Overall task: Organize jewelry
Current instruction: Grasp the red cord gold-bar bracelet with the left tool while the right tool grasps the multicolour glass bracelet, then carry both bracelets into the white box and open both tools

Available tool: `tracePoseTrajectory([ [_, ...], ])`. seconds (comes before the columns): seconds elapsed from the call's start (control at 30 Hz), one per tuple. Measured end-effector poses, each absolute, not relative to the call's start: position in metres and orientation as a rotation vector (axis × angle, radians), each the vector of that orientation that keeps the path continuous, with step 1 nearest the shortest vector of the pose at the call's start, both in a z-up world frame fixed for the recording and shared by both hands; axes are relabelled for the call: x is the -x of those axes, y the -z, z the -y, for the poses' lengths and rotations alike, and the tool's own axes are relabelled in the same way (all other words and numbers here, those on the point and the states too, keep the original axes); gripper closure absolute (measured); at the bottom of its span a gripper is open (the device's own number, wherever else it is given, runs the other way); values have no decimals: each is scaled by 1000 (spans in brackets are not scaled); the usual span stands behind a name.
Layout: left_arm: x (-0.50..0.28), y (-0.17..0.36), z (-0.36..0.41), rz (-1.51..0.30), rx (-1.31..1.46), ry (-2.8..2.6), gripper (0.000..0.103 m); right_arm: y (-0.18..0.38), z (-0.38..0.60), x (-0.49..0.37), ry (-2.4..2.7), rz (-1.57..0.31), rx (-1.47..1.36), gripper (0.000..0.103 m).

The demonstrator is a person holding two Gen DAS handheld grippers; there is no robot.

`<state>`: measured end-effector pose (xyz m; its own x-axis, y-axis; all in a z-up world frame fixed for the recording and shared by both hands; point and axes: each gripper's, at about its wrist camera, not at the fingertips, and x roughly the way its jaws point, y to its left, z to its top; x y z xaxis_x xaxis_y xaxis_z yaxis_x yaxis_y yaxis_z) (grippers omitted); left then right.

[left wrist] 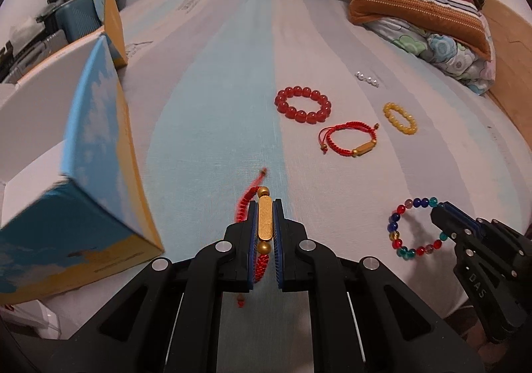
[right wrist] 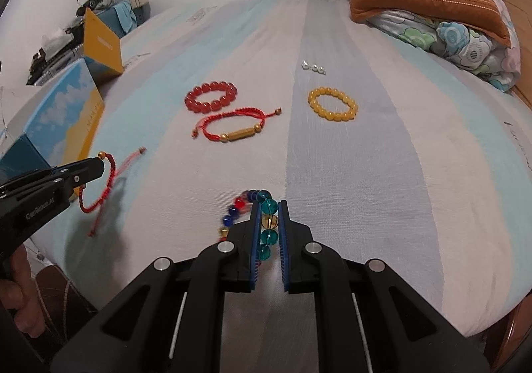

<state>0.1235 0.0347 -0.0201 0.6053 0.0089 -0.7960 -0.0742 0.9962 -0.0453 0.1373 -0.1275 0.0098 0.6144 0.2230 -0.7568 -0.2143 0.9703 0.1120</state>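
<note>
My left gripper (left wrist: 265,206) is shut on the gold bar of a red cord bracelet (left wrist: 265,223) and holds it above the bed; the right wrist view shows it hanging (right wrist: 99,186) from that gripper (right wrist: 96,168). My right gripper (right wrist: 268,206) is shut on a multicoloured glass bead bracelet (right wrist: 267,206), also seen in the left wrist view (left wrist: 404,230) with that gripper (left wrist: 440,211). On the bed lie a red bead bracelet (left wrist: 302,104), a second red cord bracelet with gold bar (left wrist: 349,140), a yellow bead bracelet (left wrist: 400,118) and small pearl beads (left wrist: 366,78).
An open blue and yellow cardboard box (left wrist: 83,173) stands at the left edge of the bed, its lid (left wrist: 113,30) raised behind. Pillows and a folded quilt (left wrist: 425,14) lie at the far right. The striped bedsheet (right wrist: 365,173) covers the bed.
</note>
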Motion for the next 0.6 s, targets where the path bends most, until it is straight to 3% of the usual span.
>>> tracePoseTrajectory([
  [0.6, -94, -27, -57, -901, 41, -83, 96, -72, 124, -136, -273, -860, -75, 94],
])
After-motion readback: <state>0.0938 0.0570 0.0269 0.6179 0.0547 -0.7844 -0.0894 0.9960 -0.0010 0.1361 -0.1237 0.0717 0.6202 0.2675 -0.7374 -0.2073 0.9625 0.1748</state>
